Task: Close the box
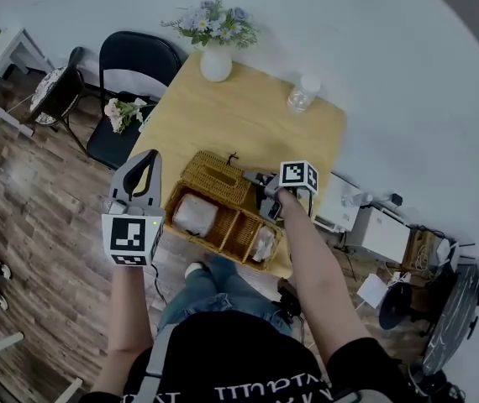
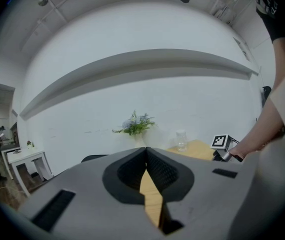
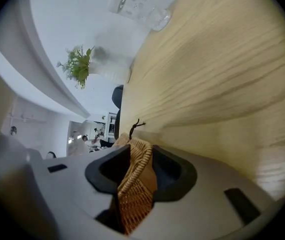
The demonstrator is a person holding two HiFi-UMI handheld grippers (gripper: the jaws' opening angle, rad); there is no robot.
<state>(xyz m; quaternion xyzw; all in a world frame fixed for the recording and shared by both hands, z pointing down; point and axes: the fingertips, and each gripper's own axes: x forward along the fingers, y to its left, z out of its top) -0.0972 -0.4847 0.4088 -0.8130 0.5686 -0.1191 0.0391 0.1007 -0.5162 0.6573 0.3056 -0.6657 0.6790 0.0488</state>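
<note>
An open wicker box (image 1: 241, 230) stands on the wooden table (image 1: 248, 120) near its front edge. White wrapped packets (image 1: 195, 212) lie in its compartments. Its woven lid (image 1: 214, 177) lies folded back behind it. My right gripper (image 1: 252, 180) reaches in from the right and is shut on the lid's edge (image 3: 138, 176), which fills the gap between the pads. A dark loop latch (image 3: 135, 125) sticks up from the lid past the jaws. My left gripper (image 1: 150, 162) is held up over the floor left of the box, shut with nothing in it (image 2: 146, 151).
A white vase of flowers (image 1: 216, 57) and a clear bottle (image 1: 302, 93) stand at the table's far side. A black chair (image 1: 126, 82) with a small bouquet (image 1: 122, 112) is at the left. White equipment (image 1: 374, 225) sits on the floor at the right.
</note>
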